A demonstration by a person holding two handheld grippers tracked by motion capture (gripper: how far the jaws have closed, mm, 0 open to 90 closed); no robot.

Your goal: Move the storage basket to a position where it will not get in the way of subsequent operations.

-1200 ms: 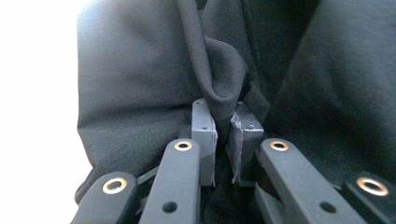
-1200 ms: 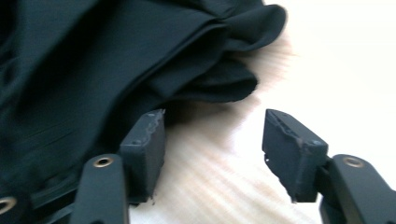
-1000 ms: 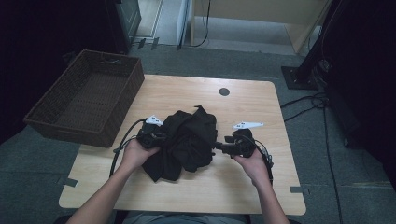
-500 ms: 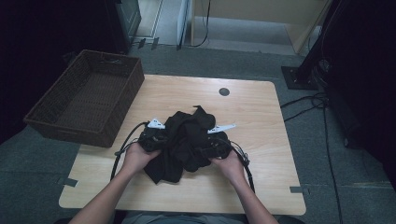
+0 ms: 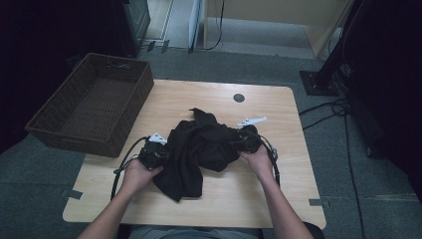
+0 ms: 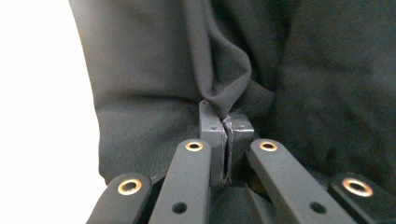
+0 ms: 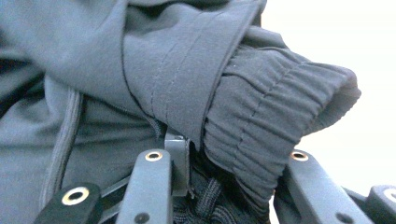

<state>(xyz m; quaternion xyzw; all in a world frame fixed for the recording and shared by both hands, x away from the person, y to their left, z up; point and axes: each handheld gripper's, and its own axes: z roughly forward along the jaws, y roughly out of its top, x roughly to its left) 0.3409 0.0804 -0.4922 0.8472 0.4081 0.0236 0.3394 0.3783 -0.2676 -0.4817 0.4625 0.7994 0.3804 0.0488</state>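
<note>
A crumpled black garment (image 5: pixel 199 149) lies in the middle of the wooden table (image 5: pixel 268 199). My left gripper (image 5: pixel 163 152) is at its left edge. In the left gripper view my left gripper (image 6: pixel 227 126) is shut, pinching a thin fold of the garment (image 6: pixel 140 70). My right gripper (image 5: pixel 240 141) is at the garment's right side. In the right gripper view a ribbed elastic cuff (image 7: pixel 271 107) is bunched between the jaws of my right gripper (image 7: pixel 232 161). Those jaws have just been closing on it, and the cuff hides the right pad.
A dark wicker basket (image 5: pixel 89 107) stands at the table's left edge, partly overhanging it. A small black round grommet (image 5: pixel 239 97) sits near the table's far edge. Cables (image 5: pixel 338 109) and a stand base lie on the floor to the right.
My right gripper has moved left into the garment, pushing its right side inward. My left gripper shifted slightly. The cloth has bunched up between the two hands.
</note>
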